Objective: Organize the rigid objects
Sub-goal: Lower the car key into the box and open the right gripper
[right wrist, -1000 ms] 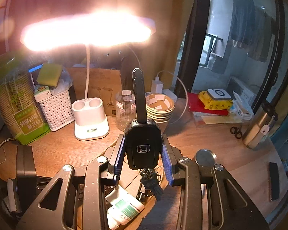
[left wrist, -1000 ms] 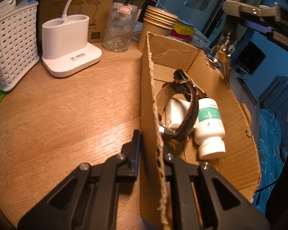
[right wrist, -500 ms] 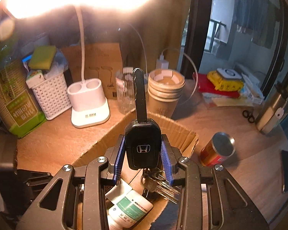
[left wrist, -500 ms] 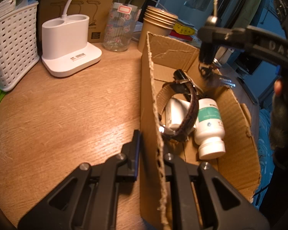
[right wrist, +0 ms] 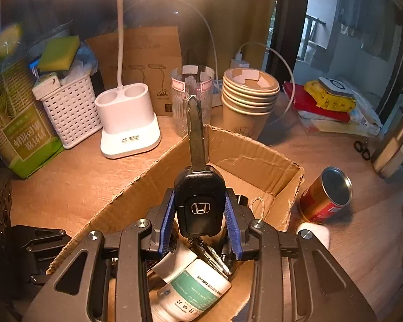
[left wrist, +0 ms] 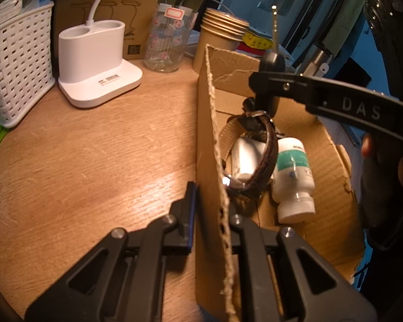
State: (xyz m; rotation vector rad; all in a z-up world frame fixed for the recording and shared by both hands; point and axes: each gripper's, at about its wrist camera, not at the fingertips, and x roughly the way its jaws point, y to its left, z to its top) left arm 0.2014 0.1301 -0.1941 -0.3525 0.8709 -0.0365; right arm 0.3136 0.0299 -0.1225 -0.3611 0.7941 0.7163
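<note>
Jaws of the right gripper [right wrist: 198,230] stand narrow, their blue pads pinching the black head of a car key [right wrist: 200,206] from both sides, the metal blade pointing up and away and a bunch of smaller keys dangling under the head. It looks a stiff, fairly light thing with smooth plastic flanks; the grip across the thick head seems the sound place to hold, since the blade is thin and would likely twist out, and the hanging bunch may swing and snag.

Directly beneath those jaws lies a white pill bottle [right wrist: 193,292] on its side, hard and likely to roll, inside the cardboard box [right wrist: 255,161]. Beside the bottle, seen from the left wrist, a brown leather watch [left wrist: 266,166] arches over a small white block whose nature I cannot tell. The key hangs over the box, not yet resting in it; watch and bottle fill much of the floor under it.

Jaws of the left gripper [left wrist: 211,214] are nearly closed, clamped on the box's near wall, one finger outside, one inside, steadying it.

Just right of the box lies a red can [right wrist: 325,198]. Beyond the box's far wall stand paper cups [right wrist: 248,102], a clear jar [right wrist: 192,94], a white lamp base [right wrist: 129,123] and a white basket [right wrist: 69,110].
</note>
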